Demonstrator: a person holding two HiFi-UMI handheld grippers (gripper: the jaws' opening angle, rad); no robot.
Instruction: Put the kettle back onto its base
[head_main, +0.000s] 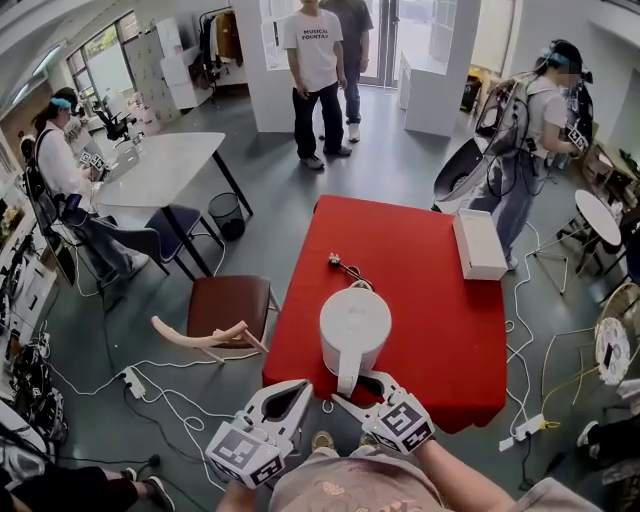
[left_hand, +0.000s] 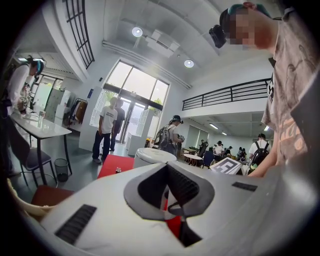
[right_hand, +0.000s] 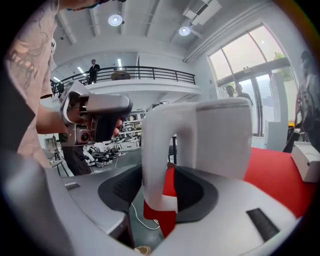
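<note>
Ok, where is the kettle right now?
In the head view the white kettle stands near the front edge of the red table, its handle between the open jaws of the right gripper; a power plug lies just behind it.

Head view looks steeply down; both low, near-level gripper views share the kettle (head_main: 355, 325).
</note>
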